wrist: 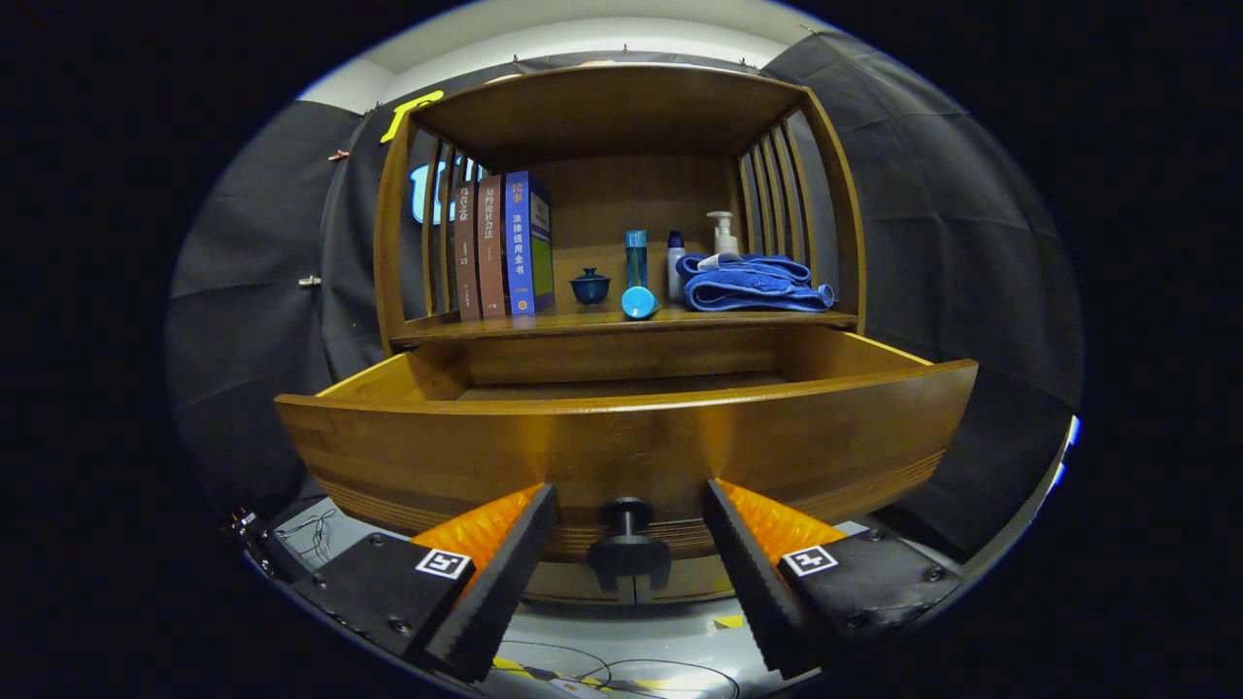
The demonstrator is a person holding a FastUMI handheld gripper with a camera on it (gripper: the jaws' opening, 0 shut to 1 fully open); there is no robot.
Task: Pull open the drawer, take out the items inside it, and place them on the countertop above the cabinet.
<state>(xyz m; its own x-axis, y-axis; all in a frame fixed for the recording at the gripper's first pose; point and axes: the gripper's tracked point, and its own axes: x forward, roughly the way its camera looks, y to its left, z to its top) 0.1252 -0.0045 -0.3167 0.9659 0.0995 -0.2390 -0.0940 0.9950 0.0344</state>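
Between the fingertips: drawer knob (628,544)
Gripper (629,505) spread wide, touching nothing; open drawer (621,442) lies at 12 o'clock.

Three books (503,245) are standing together on the countertop (583,325). Sharing it are one cup (589,285), two tubes, one upright (636,259) and one lying (639,303), one small bottle (676,265), one pump bottle (722,235) and one towel (753,283). One drawer (621,451) is hanging open, its one knob (627,536) sitting between the gripper's (629,515) two spread fingers.

Drawer (621,437) floor mostly hidden by its front panel; contents cannot be told. Pump bottle (722,236) partly covered by towel (753,283).
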